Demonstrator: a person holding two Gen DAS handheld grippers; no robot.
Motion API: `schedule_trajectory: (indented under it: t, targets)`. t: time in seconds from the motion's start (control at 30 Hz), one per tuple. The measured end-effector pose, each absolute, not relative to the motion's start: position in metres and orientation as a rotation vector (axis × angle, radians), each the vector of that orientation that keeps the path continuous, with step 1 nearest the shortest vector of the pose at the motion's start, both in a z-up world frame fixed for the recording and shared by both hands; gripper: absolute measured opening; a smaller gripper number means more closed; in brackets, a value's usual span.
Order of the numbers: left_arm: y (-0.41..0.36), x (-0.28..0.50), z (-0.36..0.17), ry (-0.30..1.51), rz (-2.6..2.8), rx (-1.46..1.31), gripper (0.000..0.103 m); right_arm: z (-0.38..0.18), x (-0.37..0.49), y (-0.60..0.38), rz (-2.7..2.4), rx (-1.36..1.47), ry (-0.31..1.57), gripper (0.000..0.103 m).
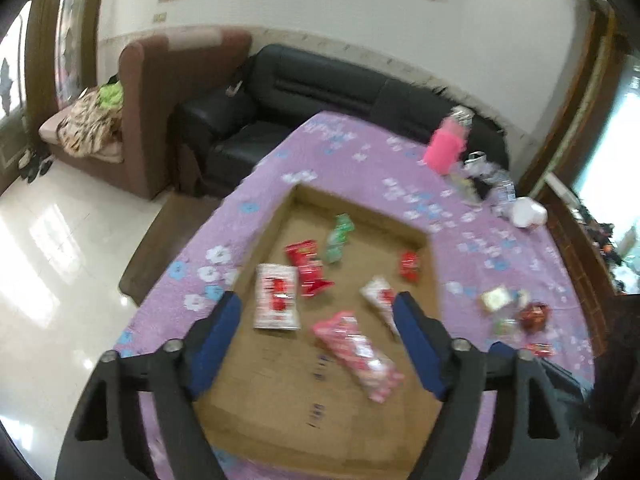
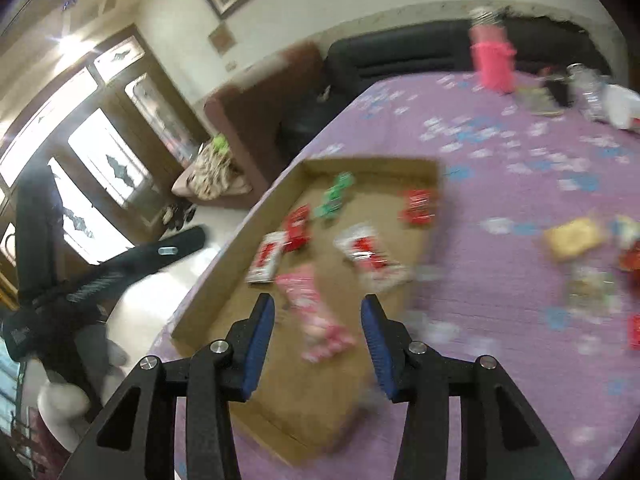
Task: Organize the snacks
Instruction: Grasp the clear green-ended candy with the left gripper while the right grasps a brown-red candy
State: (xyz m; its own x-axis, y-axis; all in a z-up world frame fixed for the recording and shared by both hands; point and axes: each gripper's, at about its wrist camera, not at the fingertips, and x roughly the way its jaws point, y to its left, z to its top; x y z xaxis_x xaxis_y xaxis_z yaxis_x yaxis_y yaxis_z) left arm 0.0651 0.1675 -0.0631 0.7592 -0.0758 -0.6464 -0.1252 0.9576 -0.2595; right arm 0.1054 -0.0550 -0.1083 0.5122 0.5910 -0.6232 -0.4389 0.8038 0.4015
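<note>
Both my claws hang released and empty over the cardboard tray. Between the spread fingers of my left gripper lies the long pink snack packet, flat inside the tray, its long axis slanting away to the left. My right gripper frames the same packet. Loose snacks wait on the purple cloth, nearer my right side.
</note>
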Motion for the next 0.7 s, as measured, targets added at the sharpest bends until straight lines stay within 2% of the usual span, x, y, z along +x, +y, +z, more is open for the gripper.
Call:
schedule_trajectory:
  t: [0.17, 0.33, 0.53, 0.7]
  targets:
    - [0.104, 0.058, -0.049, 0.741, -0.151, -0.286, 0.082, -0.106, 0.103, -0.18, 0.396, 0.257, 0.788, 0.049]
    - [0.041, 0.065, -0.061, 0.803, -0.271, -0.234, 0.082, -0.123, 0.113, -0.29, 0.196, 0.344, 0.798, 0.048]
    - [-0.009, 0.079, -0.079, 0.851, -0.313, -0.17, 0.082, -0.136, 0.142, -0.311, 0.205, 0.388, 0.79, 0.048]
    - [-0.023, 0.095, -0.089, 0.873, -0.296, -0.152, 0.082, -0.144, 0.178, -0.29, 0.156, 0.276, 0.786, 0.048]
